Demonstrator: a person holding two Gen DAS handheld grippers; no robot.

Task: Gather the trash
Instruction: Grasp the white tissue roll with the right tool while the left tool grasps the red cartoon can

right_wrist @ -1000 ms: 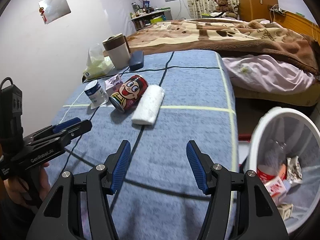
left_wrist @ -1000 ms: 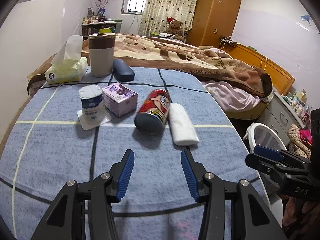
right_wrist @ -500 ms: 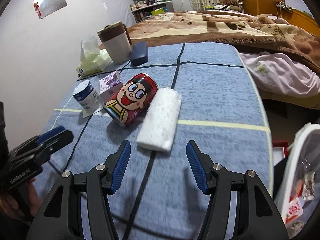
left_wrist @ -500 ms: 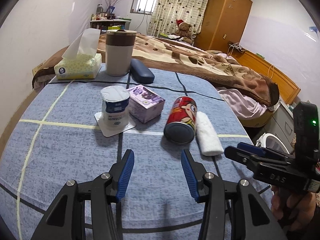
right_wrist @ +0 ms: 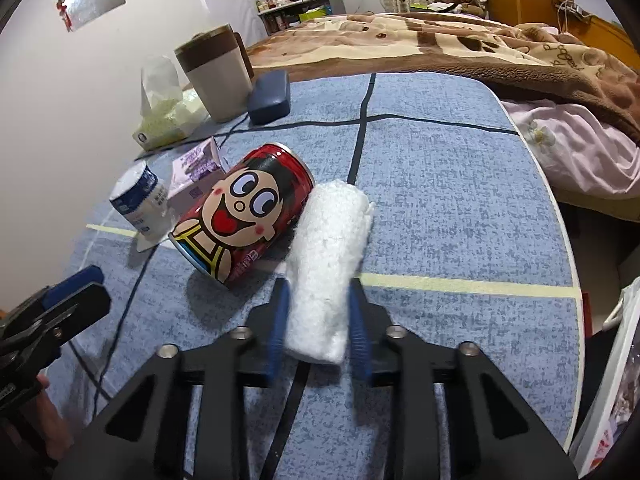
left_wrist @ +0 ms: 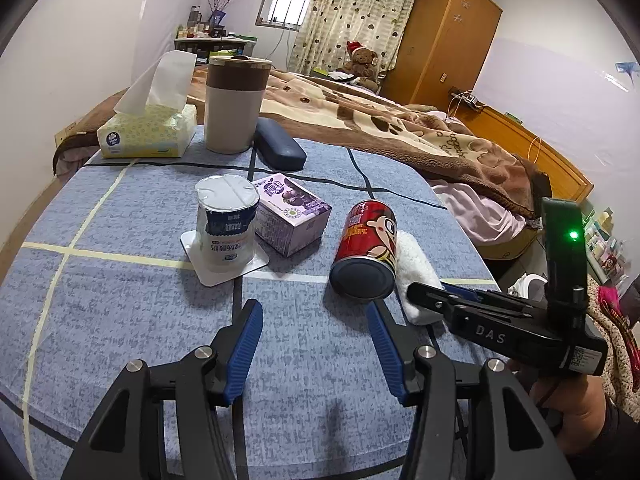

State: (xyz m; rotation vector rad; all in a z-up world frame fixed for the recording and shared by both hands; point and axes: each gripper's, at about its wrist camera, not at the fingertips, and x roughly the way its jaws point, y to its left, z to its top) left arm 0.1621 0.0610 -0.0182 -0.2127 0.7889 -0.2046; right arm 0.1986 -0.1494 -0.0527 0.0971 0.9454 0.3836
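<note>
Blue pads on the right hand-held gripper (right_wrist: 318, 330) sit on both sides of the white roll (right_wrist: 326, 270). The jaws have just been closing on it, and the near end of the roll is between them. The pads look like they press its sides, but they are blurred, so I can't be fully sure the pinch is firm yet.

The roll lies on the desk (right_wrist: 440, 208) right in front of this gripper. Its long way runs away from the gripper, almost in line with the fingers. So the jaws squeeze it across its short way, which is the easy way to hold it. It looks soft and will likely squash a bit.

Just beside the roll, on its left and touching it, lies the red can (right_wrist: 244, 216) on its side. It could roll if the white roll gets pulled away.

The left hand-held gripper (left_wrist: 314, 350) hangs over the bare desk with its jaws spread and nothing between them. They have just been opening a bit more. The can's round bottom faces this gripper, ahead and a little to the right, so the left hand is the nearer one for the can.

Further left stand a yogurt cup (left_wrist: 226, 226) and a purple carton (left_wrist: 292, 218), close together. Behind them are a mug (left_wrist: 236, 104), a dark case (left_wrist: 280, 148) and a tissue box (left_wrist: 148, 132).

A bin (right_wrist: 604, 392) with trash in it shows at the right edge, past the desk. My guess is the roll goes there next.
</note>
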